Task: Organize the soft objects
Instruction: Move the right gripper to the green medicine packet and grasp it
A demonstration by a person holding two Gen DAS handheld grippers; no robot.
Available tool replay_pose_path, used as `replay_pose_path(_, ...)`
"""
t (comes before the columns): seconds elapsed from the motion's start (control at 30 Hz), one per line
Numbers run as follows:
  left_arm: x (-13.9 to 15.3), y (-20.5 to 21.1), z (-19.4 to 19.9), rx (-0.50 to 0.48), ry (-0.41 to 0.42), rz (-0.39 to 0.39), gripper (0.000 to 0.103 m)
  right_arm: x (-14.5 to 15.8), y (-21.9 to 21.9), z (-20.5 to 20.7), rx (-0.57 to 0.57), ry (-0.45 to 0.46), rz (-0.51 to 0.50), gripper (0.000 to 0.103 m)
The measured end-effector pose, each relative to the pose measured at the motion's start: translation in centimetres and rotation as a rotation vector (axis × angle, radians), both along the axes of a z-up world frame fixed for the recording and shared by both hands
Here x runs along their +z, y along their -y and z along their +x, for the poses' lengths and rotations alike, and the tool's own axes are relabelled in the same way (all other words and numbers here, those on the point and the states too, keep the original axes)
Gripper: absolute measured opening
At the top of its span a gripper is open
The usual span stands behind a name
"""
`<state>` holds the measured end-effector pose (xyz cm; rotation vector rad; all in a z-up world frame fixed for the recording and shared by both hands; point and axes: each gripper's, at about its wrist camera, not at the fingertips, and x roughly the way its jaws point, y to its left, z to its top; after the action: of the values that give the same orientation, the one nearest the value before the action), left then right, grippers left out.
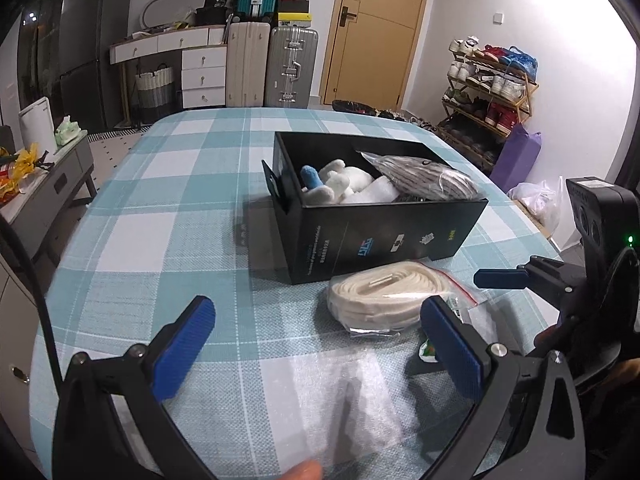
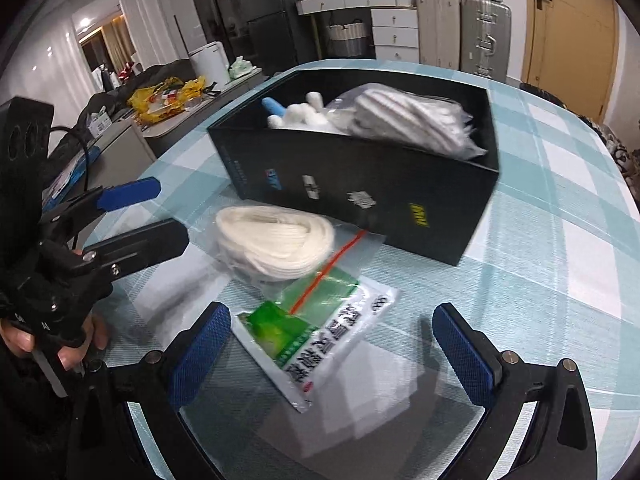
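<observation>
A black open box (image 1: 384, 232) stands on the checked tablecloth (image 1: 168, 216). It holds a white plush toy with a blue part (image 1: 336, 184) and a bagged grey striped cloth (image 1: 424, 178). In front of the box lies a zip bag with a cream rope coil (image 1: 380, 296), also seen as the rope coil (image 2: 276, 244). A white and green packet (image 2: 316, 336) rests under the bag's edge, just ahead of my right gripper (image 2: 334, 348), which is open and empty. My left gripper (image 1: 318, 344) is open over a translucent sheet (image 1: 332, 396), left of the coil.
The table's rounded edge (image 1: 52, 292) drops off to the left, with a low grey cabinet (image 1: 48, 196) beyond it. A shoe rack (image 1: 488, 92) and a purple bag (image 1: 516, 156) stand off the right side. Suitcases (image 1: 272, 64) and a door (image 1: 376, 32) are at the back.
</observation>
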<state>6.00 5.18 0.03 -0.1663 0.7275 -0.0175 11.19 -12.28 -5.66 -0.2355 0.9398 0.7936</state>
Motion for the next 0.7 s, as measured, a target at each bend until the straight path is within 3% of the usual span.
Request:
replay_pose_path(0.43,0.4,-0.1,-0.4,0.016,-0.002,0.028,0.103,-0.8,-1.5,0.2,-0.055,-0.001,-0.025,0.103)
replay_pose_path(0.7,0.4,0.4,-0.2,0.004,-0.006,0.042,0.103,-0.6,1.1,1.1,-0.074,-0.006,-0.054,0.103)
